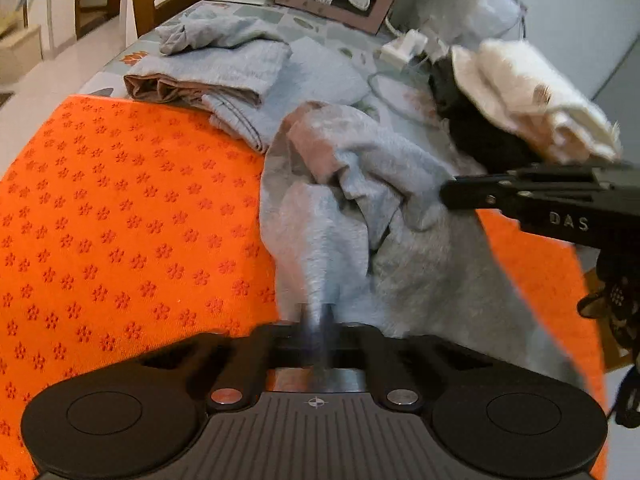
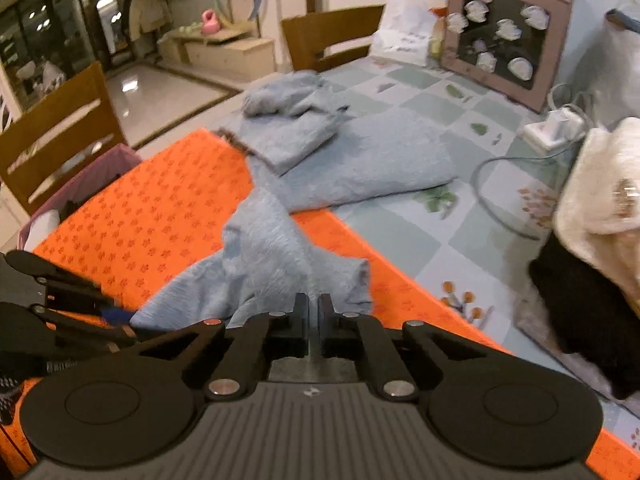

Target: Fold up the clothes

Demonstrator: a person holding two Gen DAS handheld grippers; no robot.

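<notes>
A light grey fleecy garment point(image 1: 360, 184) lies bunched and partly lifted over the orange flower-print mat point(image 1: 120, 220). My left gripper point(image 1: 318, 314) is shut on a fold of its near edge. My right gripper point(image 1: 445, 194) comes in from the right, shut on another part of the same garment. In the right wrist view the right gripper point(image 2: 314, 302) pinches the grey garment point(image 2: 264, 252), which stretches away toward the tablecloth. The left gripper point(image 2: 122, 320) holds the cloth's left corner just above the mat point(image 2: 152, 208).
A folded grey pile point(image 1: 224, 72) sits behind the mat, with a flat grey piece point(image 2: 360, 160) beside it. A white fluffy garment point(image 2: 600, 184) on a black one point(image 2: 584, 304) lies right. A framed shell picture point(image 2: 504, 36), charger and cable point(image 2: 554, 128), and wooden chairs point(image 2: 60, 128) surround the table.
</notes>
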